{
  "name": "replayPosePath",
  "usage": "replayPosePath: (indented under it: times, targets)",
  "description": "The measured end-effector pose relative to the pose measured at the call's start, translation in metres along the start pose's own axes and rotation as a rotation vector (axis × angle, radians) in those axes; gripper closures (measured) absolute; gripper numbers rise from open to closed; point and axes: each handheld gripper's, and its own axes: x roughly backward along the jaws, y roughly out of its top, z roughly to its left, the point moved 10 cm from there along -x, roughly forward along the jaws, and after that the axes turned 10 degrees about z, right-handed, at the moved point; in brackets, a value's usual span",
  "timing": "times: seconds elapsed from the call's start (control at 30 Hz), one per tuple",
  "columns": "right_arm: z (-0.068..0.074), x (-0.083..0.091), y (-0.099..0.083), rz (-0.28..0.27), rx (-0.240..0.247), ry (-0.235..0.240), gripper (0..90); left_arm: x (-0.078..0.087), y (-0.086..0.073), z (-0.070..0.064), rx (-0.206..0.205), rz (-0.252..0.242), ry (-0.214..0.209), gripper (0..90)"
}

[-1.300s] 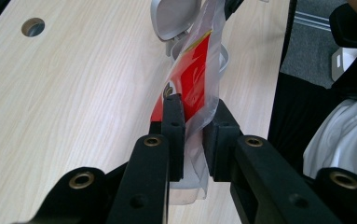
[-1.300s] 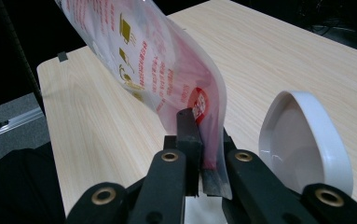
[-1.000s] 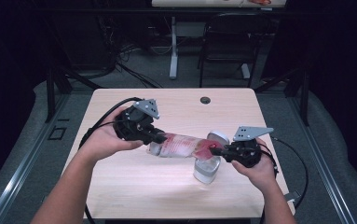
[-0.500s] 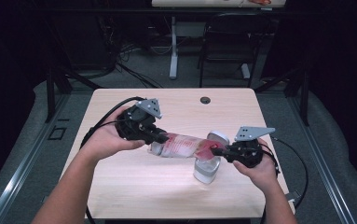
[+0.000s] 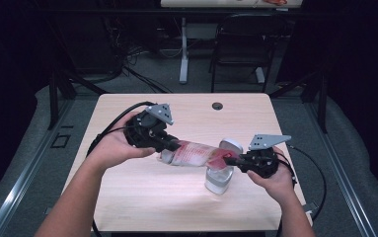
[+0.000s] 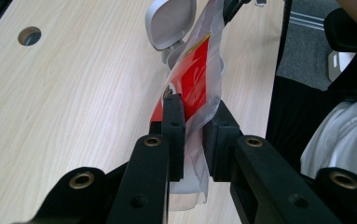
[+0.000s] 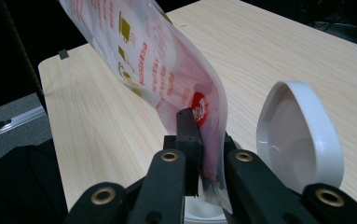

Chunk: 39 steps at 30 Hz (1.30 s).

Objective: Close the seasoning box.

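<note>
Snack pouch stretched between two claws above an open-lidded container.

The left claw [image 5: 172,144] pinches one end of the clear red-printed pouch [image 5: 196,154]; the right claw [image 5: 232,161] pinches the other at 3 o'clock. The pouch hangs just above the white flip-lid container [image 5: 219,178], right of the desk's [image 5: 142,197] centre. It looks light, soft and slippery: best gripped at the flat sealed edges.

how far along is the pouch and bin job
Done: the small white bin stands on the table with its lid flipped up. In hand: the left gripper and right gripper each clamp one end of the red and clear pouch, held over the bin's opening. Left: the pouch is not yet inside, and the lid is open.
</note>
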Motion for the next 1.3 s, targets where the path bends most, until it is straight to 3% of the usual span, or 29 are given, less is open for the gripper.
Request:
replayPosePath:
  times: [1.3]
  targets:
    - [0.0007,0.0034,-0.005,0.014,-0.016,0.018,88.7,0.0009,0.0088,-0.0051,-0.01,-0.003,0.0,80.0]
